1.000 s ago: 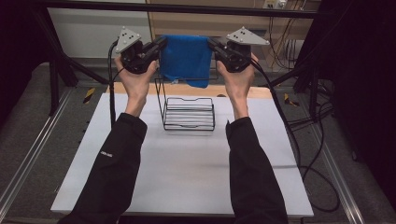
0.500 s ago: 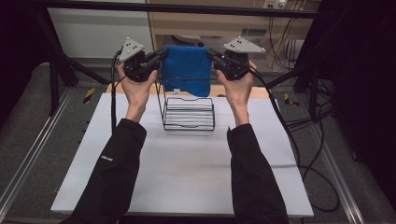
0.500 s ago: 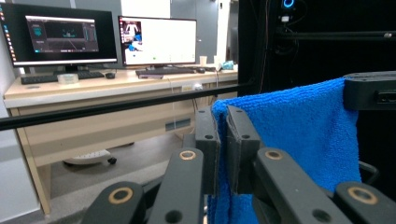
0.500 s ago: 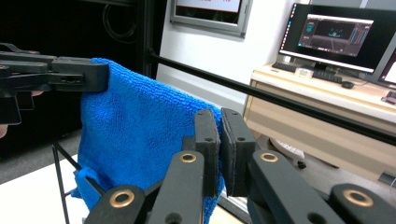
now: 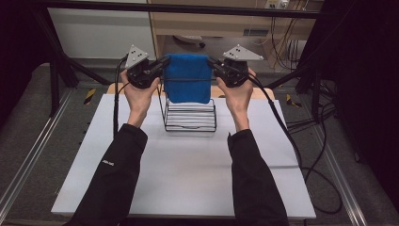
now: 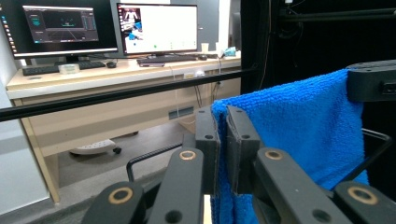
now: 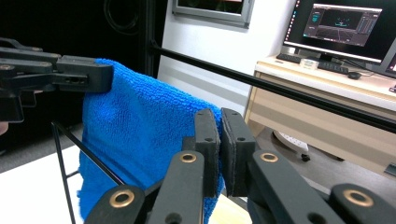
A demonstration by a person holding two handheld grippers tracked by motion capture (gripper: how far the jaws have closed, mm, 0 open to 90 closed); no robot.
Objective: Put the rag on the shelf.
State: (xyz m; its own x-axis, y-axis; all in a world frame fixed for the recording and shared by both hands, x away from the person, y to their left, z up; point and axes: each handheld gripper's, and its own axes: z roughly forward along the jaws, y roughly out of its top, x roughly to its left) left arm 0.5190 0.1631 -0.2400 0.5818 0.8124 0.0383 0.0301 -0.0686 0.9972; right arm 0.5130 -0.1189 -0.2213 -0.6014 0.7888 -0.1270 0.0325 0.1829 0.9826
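Blue towel (image 5: 189,77) hangs above wire rack (image 5: 190,117).

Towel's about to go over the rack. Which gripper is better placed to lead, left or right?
Neither clearly. The left gripper and right gripper each pinch a top corner of the blue towel, level, either side of the wire rack. Both should lower together, probably.

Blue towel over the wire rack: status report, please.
Left gripper and right gripper both shut on the blue towel, one top corner each. Towel hangs stretched above the wire rack. Nothing in the way.
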